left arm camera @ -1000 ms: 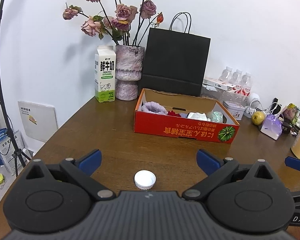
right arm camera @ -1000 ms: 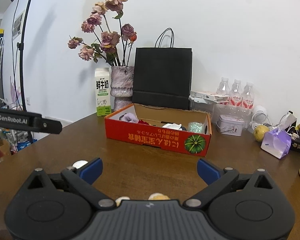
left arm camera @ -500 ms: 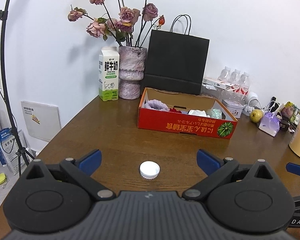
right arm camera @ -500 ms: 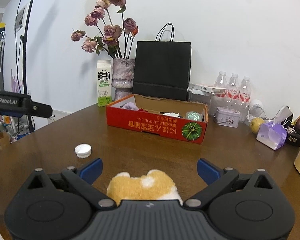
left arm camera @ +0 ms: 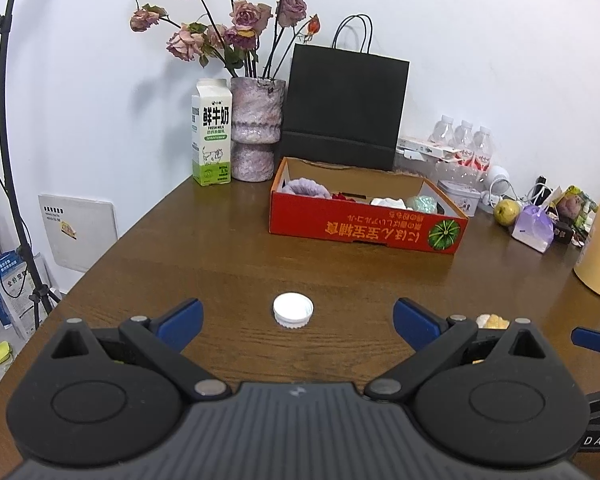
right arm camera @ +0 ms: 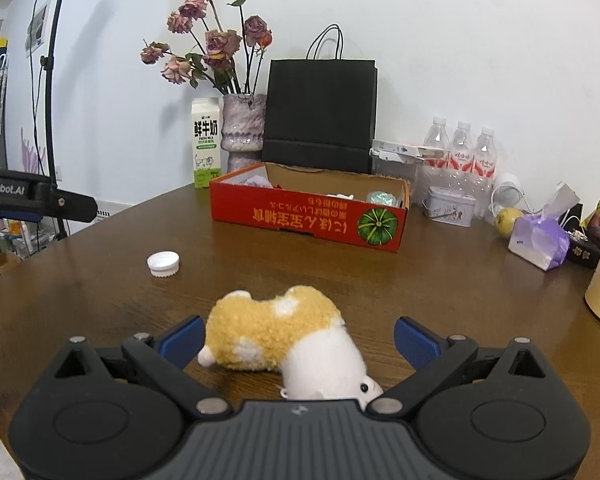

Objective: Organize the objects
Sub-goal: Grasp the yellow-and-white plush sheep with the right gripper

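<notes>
My left hand-held gripper (left arm camera: 296, 316) is spread wide and grasps nothing; the white bottle cap (left arm camera: 293, 310) lies on the worktop (left arm camera: 220, 248) between its blue fingertips, nearer me than the red cardboard box (left arm camera: 364, 228). My right hand-held gripper (right arm camera: 298, 338) is likewise released, the yellow-and-white plush toy (right arm camera: 276, 338) lying between its fingers, untouched on the right side. The cap (right arm camera: 163, 264) sits left of the toy, short of the box (right arm camera: 312, 218).

White cap (left arm camera: 293, 310), tan-white plush (right arm camera: 284, 336), both on table (right arm camera: 440, 280)
</notes>
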The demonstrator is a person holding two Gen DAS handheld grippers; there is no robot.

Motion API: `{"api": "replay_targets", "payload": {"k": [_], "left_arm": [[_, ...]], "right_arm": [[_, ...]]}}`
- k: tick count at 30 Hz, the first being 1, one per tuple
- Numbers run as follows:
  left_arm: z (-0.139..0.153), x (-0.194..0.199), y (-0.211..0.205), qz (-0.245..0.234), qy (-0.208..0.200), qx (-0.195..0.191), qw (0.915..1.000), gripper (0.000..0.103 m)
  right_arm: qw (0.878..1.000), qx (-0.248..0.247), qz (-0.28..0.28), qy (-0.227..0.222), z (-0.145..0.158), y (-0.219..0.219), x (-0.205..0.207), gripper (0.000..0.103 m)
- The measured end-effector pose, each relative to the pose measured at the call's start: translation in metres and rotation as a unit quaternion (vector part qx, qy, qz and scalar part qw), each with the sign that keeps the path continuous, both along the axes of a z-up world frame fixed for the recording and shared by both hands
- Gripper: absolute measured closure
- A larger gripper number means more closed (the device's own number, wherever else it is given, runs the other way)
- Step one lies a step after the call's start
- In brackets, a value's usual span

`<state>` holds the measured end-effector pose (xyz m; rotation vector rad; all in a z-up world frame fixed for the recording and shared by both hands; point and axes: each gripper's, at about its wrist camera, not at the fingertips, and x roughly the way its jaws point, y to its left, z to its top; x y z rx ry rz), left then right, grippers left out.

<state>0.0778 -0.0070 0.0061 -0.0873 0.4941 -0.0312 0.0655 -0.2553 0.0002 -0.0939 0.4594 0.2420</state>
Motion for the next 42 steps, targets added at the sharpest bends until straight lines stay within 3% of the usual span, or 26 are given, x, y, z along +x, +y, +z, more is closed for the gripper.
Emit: {"api": "replay_targets", "payload": {"k": [42], "left_arm": [[-0.028,0.042,0.004,0.011,0.043,0.009,0.9990,0.000]], "right_arm": [[0.999,-0.026,0.024,0.040,-0.015,-0.002,0.048,0.002]]}}
